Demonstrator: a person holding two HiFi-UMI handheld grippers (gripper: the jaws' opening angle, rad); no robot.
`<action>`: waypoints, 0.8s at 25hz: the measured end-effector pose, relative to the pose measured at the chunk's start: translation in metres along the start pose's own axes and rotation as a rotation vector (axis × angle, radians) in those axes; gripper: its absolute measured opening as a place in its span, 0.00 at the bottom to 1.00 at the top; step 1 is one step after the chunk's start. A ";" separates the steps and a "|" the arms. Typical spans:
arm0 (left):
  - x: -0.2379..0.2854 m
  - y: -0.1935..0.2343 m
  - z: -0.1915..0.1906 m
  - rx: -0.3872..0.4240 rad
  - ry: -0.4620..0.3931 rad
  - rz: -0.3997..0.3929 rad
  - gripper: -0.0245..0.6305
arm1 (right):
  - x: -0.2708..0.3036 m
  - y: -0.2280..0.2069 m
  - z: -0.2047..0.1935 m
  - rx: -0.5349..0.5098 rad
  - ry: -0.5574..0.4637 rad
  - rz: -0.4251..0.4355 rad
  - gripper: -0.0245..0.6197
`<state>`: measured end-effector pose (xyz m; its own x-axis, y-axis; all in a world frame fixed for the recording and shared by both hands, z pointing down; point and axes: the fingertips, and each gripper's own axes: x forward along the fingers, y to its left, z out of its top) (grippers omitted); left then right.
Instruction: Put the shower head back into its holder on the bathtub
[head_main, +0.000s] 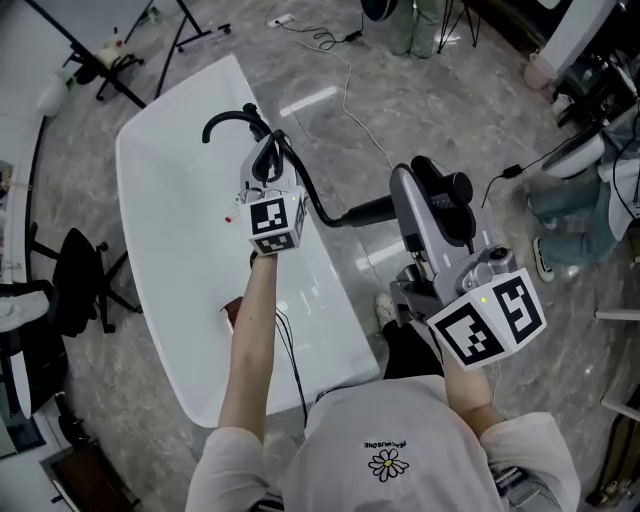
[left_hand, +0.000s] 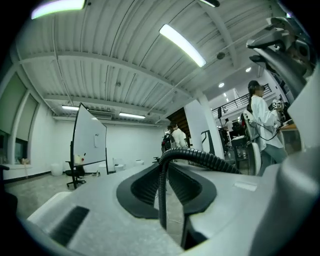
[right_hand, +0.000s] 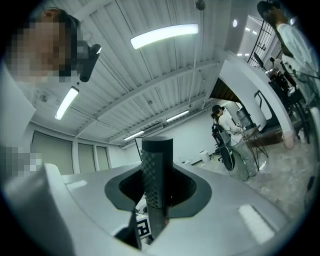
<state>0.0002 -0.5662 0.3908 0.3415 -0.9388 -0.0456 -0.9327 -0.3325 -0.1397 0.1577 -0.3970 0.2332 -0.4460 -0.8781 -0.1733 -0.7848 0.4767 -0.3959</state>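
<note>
Task not complete. The shower head (head_main: 365, 211) is out of its holder. It hangs over the floor (head_main: 420, 100) just off the right-hand rim of the bathtub (head_main: 170, 190), with its textured black handle grasped between the jaws of the right gripper (head_main: 402, 205).

The left gripper (head_main: 264, 158) is above the bathtub's basin, jaws clenched on the black corrugated hose (head_main: 305, 190). The hose arcs from the bathtub's far part, through those jaws and out over the rim to the handle.

The holder cannot be picked out in any view. A small dark fitting (head_main: 231, 312) on the bathtub's near rim is too unclear to name. By my judgement, locating the holder and seating the head both remain.

Around the bathtub:
- an office chair (head_main: 80, 280) to its left
- black stands (head_main: 110, 60) beyond its far end
- a cable (head_main: 345, 65) on the floor to its right
- bystanders (head_main: 570, 215) further right

The hose lying across the rim is the likeliest hindrance.
</note>
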 end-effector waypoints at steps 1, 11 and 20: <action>-0.003 0.006 -0.014 -0.005 0.026 0.011 0.12 | 0.003 0.001 -0.004 0.005 0.005 0.004 0.21; -0.024 0.028 -0.135 -0.122 0.267 0.034 0.12 | 0.053 0.029 -0.018 -0.027 0.031 0.052 0.21; -0.034 -0.004 -0.239 -0.138 0.449 0.004 0.12 | 0.090 0.021 -0.035 -0.106 -0.001 0.107 0.21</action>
<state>-0.0352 -0.5547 0.6291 0.2817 -0.8762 0.3909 -0.9511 -0.3087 -0.0065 0.0861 -0.4647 0.2412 -0.5290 -0.8223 -0.2097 -0.7740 0.5688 -0.2780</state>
